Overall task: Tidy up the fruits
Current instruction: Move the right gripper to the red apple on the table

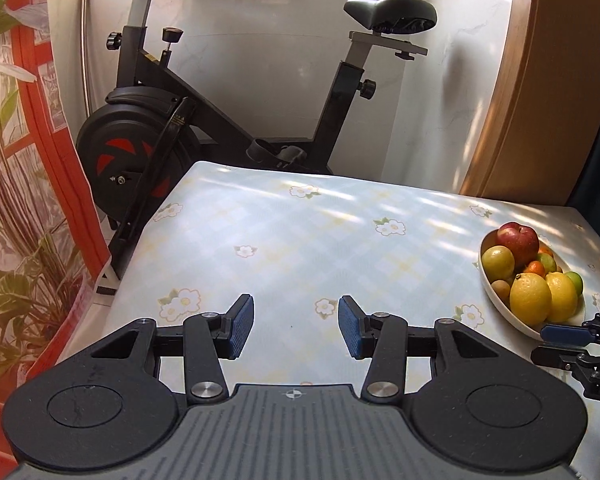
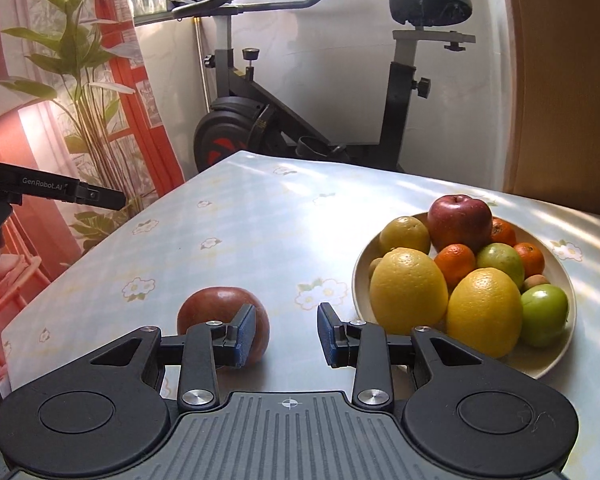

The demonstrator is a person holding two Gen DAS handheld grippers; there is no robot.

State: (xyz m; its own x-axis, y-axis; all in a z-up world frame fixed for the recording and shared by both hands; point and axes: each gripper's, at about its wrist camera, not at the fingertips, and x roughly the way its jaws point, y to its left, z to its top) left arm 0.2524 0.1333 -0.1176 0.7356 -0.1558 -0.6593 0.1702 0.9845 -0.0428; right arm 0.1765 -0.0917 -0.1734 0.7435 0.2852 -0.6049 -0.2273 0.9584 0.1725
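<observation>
A white bowl on the table holds a red apple, two large lemons, oranges, green fruits and others. A second red apple lies loose on the tablecloth left of the bowl, just behind my right gripper's left finger. My right gripper is open and empty, low over the table between the loose apple and the bowl. My left gripper is open and empty over bare tablecloth, left of the bowl. The right gripper's fingers show at the left wrist view's right edge, near the bowl.
The table has a pale blue flowered cloth. An exercise bike stands behind its far edge. An orange curtain and a plant are at the left, a wooden panel at the right.
</observation>
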